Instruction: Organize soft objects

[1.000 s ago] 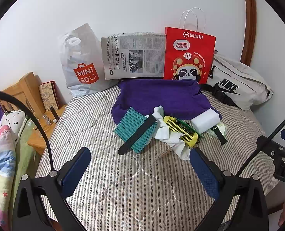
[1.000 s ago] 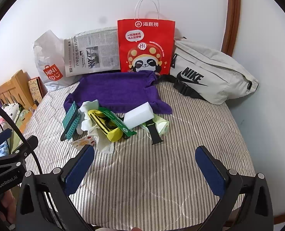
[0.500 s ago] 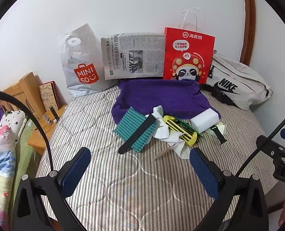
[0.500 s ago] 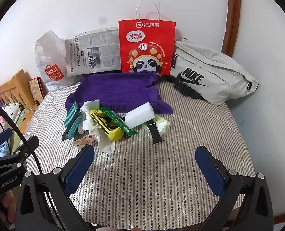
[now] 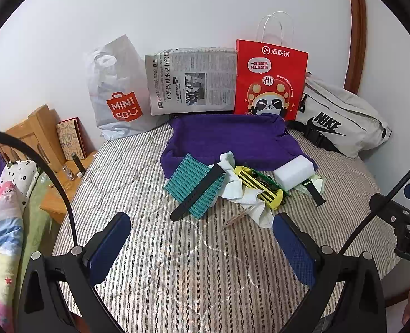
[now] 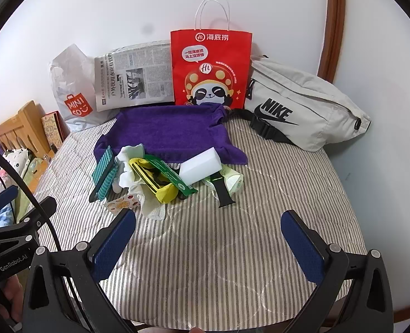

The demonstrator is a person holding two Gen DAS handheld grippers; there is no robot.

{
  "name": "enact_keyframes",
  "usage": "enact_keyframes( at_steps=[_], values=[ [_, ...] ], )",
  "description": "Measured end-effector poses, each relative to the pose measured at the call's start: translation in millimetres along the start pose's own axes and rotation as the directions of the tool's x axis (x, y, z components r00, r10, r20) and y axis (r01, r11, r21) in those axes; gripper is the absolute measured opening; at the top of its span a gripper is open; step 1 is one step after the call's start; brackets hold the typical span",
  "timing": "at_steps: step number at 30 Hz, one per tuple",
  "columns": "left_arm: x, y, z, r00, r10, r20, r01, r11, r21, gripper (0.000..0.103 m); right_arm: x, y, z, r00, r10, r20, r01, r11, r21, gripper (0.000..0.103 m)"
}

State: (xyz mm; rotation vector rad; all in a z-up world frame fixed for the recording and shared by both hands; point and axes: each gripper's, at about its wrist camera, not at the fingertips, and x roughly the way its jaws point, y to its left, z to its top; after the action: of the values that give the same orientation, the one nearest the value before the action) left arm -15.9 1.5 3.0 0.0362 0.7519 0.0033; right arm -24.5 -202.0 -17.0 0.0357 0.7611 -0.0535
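Two grippers, both empty, fingers spread wide above the striped bed (image 5: 155, 249): left gripper (image 5: 202, 241), right gripper (image 6: 207, 238). Neither touches anything.

Soft stuff sits in one pile mid-bed, ahead of both grippers:
- purple towel (image 5: 232, 141) at the back, shaped like a shallow tray
- teal ribbed cloth (image 5: 189, 183) leaning on the towel's front left edge, black strap (image 5: 199, 194) lying across it
- white cloth (image 5: 234, 186) crumpled beside the teal one
- yellow slotted piece (image 6: 160, 183) on top of the white cloth
- white sponge block (image 6: 200, 169) at the towel's front right corner, second black strap (image 6: 223, 191) just in front of it

Against the wall, left to right: white plastic bag (image 5: 113, 94), newspaper (image 5: 191, 80), red paper bag (image 6: 210, 69), grey waist bag (image 6: 302, 111).
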Motion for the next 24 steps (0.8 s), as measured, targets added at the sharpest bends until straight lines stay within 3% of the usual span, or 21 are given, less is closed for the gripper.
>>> enact_keyframes(
  at_steps=[24],
  values=[
    [2.7, 1.2, -1.5, 1.000, -0.006, -0.006, 0.006, 1.000, -0.005, 0.103, 5.4, 2.6, -3.0, 1.000, 0.015, 0.002, -0.015, 1.000, -0.009, 0.103]
  ],
)
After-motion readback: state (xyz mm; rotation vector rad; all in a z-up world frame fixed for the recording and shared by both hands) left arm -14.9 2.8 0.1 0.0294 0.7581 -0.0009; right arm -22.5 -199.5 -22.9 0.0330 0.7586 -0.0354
